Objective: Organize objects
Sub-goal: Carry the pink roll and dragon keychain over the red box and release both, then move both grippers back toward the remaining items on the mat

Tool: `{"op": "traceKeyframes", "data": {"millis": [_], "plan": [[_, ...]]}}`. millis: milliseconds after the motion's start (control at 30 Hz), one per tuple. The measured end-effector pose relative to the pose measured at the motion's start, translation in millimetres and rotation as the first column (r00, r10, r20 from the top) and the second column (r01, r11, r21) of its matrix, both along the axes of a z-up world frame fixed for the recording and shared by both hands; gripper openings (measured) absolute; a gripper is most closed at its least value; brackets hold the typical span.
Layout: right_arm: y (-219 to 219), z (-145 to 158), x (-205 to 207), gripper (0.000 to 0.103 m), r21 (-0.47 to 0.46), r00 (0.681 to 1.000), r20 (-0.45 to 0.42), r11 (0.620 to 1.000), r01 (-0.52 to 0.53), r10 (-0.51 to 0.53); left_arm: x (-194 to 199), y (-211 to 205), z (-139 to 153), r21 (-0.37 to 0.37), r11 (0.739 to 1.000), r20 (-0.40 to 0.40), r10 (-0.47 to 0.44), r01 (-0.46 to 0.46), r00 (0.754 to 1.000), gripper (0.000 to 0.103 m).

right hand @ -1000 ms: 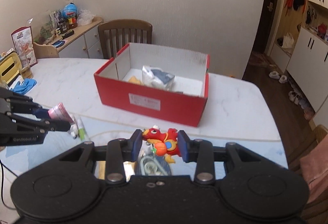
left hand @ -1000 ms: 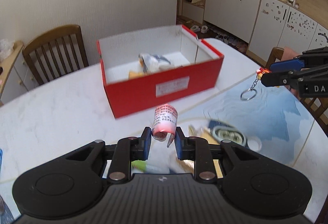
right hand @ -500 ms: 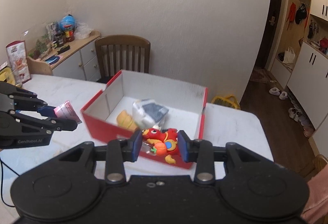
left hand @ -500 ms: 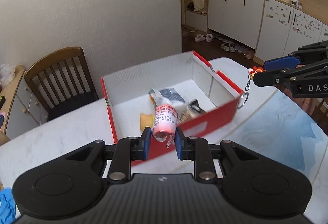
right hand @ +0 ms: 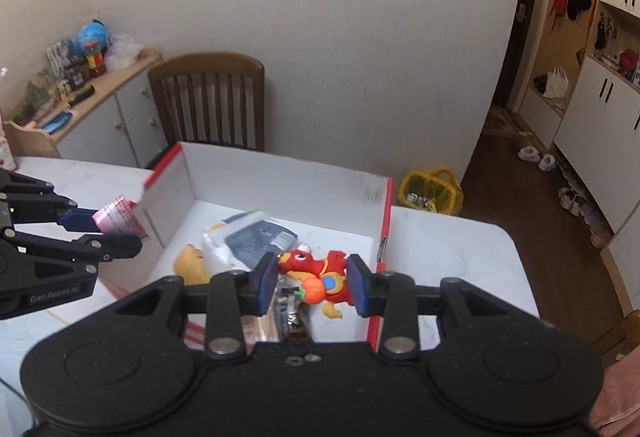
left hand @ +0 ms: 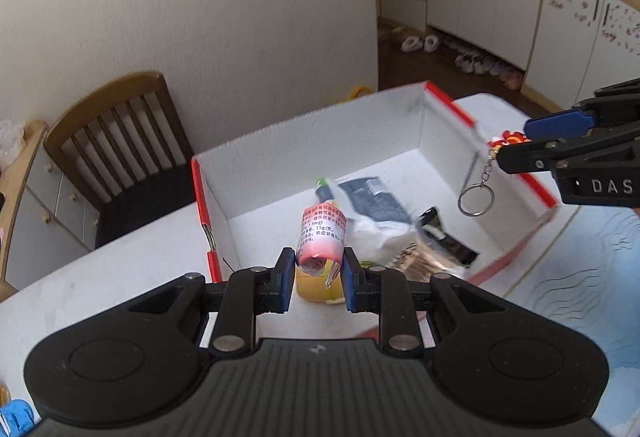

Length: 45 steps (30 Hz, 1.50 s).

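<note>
My left gripper (left hand: 316,269) is shut on a pink tube (left hand: 322,235) with red print and holds it above the open red box (left hand: 202,193). My right gripper (right hand: 312,279) is shut on a red dragon keychain (right hand: 318,275), also above the box (right hand: 386,213); its chain and ring (left hand: 476,199) hang over the box's right side. In the box lie a white and dark pouch (left hand: 374,203), a yellow item (left hand: 316,291) and a dark packet (left hand: 444,241). The left gripper with the tube (right hand: 118,215) shows at the left of the right wrist view.
The box stands on a white marble table (left hand: 100,277) with a blue mat (left hand: 580,265) at the right. A wooden chair (left hand: 116,141) stands behind the table. A sideboard (right hand: 92,109) with clutter is at the far left. A yellow basket (right hand: 432,191) sits on the floor.
Both grippers have moved forward and up from the table's near side to above the box, each still holding its object. The box now sits directly under them.
</note>
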State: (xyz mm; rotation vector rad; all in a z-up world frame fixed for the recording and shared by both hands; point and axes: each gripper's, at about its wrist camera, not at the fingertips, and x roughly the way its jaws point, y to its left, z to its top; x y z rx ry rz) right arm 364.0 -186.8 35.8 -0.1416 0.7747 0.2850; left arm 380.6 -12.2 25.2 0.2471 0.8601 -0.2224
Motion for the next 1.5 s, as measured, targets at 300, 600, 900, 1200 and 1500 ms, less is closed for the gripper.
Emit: {"op": "traceKeyframes", "data": {"millis": [300,600,900,1200,1500], "plan": [[6,-43,32,0.037,-0.057,0.996,-0.076,0.998,0.031,-0.035,44,-1,-34,0.052,0.997,-0.089,0.054,-0.049,0.995,0.023],[25,-64,43,0.037,-0.114,0.995,-0.095,0.993,-0.035,0.024,74,-9,-53,0.092,0.994,-0.139,0.066,-0.053,0.988,0.023],[39,-79,38,0.037,-0.168,0.988,-0.117,0.979,-0.116,0.097,84,-12,-70,0.086,0.995,-0.207,0.059,-0.042,0.976,0.023],[33,-74,40,0.051,-0.103,0.986,-0.139,0.988,-0.111,0.096,83,-11,-70,0.098,0.994,-0.212,0.071,-0.052,0.975,0.029],[26,-54,29,0.061,-0.053,0.989,-0.109,0.993,-0.104,0.098,64,-4,-43,0.059,0.996,-0.158,0.077,-0.069,0.984,0.03]]}}
